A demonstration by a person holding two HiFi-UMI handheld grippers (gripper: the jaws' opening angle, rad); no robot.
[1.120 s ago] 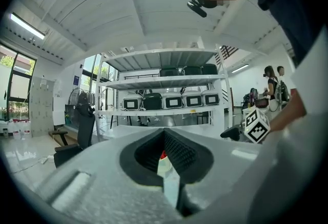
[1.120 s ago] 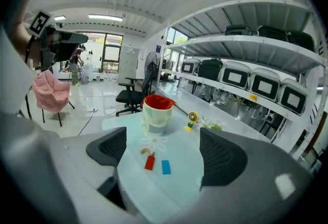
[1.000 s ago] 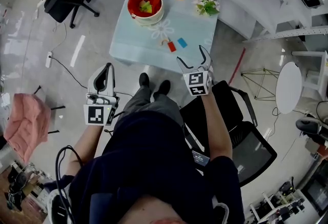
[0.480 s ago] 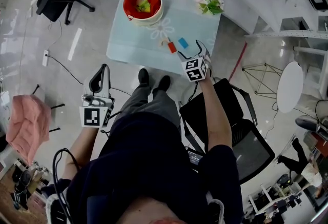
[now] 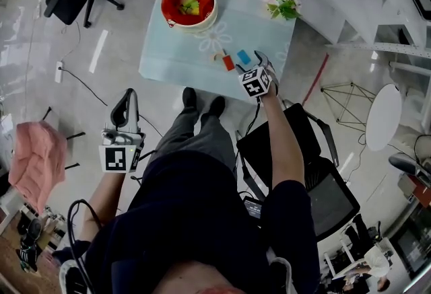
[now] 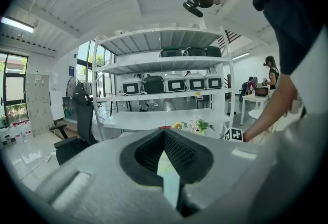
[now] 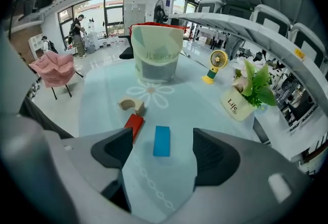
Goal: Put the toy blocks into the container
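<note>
Right gripper (image 5: 254,64): jaws wide and just been narrowing; blue block (image 7: 162,141) sits between them untouched, which we read as lining up a grasp.
Blue block: near table (image 7: 102,89) edge, right of the red block (image 7: 134,125).
Container (image 7: 156,51): far left.
Left gripper (image 5: 126,101): closed, empty, idle.

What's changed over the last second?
The right tool came down over the blue block, which now lies between its jaws, untouched; the jaws have just been closing a little. Nothing taken or released. The left tool, shut, hangs off the table as before; red block, arch block and container unmoved.
</note>
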